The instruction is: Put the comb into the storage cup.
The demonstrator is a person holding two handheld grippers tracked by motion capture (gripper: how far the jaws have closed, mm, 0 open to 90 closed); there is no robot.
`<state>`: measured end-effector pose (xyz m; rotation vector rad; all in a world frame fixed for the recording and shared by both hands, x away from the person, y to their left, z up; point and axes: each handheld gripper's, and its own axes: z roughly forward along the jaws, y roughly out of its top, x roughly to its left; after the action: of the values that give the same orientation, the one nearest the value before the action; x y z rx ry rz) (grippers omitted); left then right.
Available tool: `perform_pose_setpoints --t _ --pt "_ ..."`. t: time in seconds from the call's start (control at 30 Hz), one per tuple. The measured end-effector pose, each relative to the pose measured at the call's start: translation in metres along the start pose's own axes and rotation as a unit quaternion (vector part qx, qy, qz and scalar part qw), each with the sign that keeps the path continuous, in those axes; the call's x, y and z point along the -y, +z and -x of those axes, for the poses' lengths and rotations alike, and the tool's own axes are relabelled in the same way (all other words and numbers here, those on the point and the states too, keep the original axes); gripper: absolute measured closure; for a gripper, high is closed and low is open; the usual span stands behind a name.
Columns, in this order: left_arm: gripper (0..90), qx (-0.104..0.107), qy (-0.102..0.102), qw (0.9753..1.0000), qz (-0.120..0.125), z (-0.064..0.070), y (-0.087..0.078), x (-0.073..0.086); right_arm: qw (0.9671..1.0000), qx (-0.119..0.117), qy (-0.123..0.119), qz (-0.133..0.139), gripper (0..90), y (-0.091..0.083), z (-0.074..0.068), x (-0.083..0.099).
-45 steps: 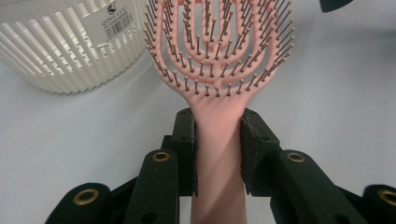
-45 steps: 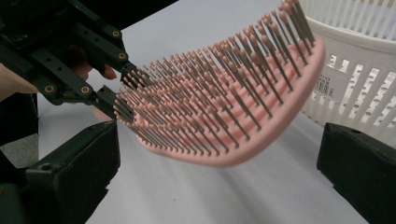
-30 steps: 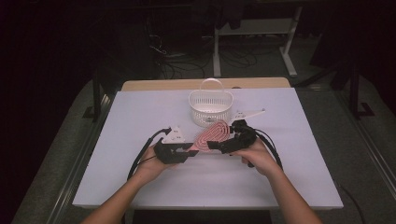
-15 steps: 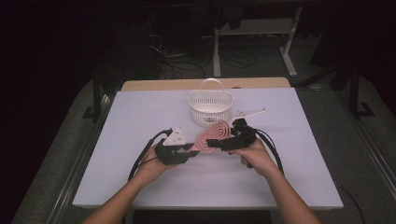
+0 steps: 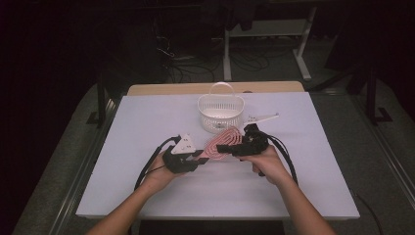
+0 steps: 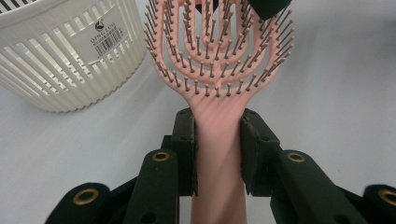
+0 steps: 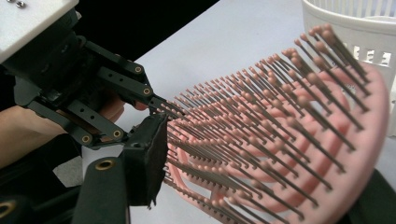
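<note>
**Pink brush held between two grippers, front of the basket**

Table (image 5: 147, 122): white top, takes up the middle of the high view, dark floor and stands around it. Both forearms come in from the bottom edge.

Basket (image 5: 220, 110): white, slotted wall, hoop handle standing up; sits just above frame centre in the high view. In the left gripper view it takes the upper left corner (image 6: 65, 51), label with a barcode on its wall. In the right gripper view its rim shows at the upper right (image 7: 355, 23).

Hairbrush (image 5: 222, 142): pink, vented head with dark ball-tipped bristles. Lies at frame centre in the high view, just below the basket, spanning the gap between the two grippers. Cannot tell if the head touches the basket wall.

Left gripper (image 5: 198, 156): left of centre in the high view, grey three-cornered plate on top, cable looping down to the lower left. In the left gripper view its two jaws press the pink handle (image 6: 217, 149) from both sides, pads flat against it, bristled head pointing to the top of the frame.

Right gripper (image 5: 226, 148): right of centre in the high view, cables trailing to the right. In the right gripper view one jaw sits at the lower left against the bristle side of the head (image 7: 280, 140), the other at the lower right corner behind the pink rim; the head lies between them, clamped
</note>
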<state>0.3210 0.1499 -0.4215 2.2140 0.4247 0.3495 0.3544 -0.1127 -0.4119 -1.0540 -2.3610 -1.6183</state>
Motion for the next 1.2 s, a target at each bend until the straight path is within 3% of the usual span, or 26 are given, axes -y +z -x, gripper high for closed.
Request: perform_pose_setpoints --t 0.47,1.2 --pt "70.3 0.004 0.003 1.0000 -0.004 -0.0007 0.0023 0.0015 0.9999 -0.007 0.006 0.007 48.8 -0.0020 -0.0003 -0.0015" --pt "70.8 0.009 0.002 1.0000 0.004 -0.0023 0.0012 0.0017 0.9984 -0.043 0.003 0.035 63.0 -0.0064 -0.0068 -0.0058"
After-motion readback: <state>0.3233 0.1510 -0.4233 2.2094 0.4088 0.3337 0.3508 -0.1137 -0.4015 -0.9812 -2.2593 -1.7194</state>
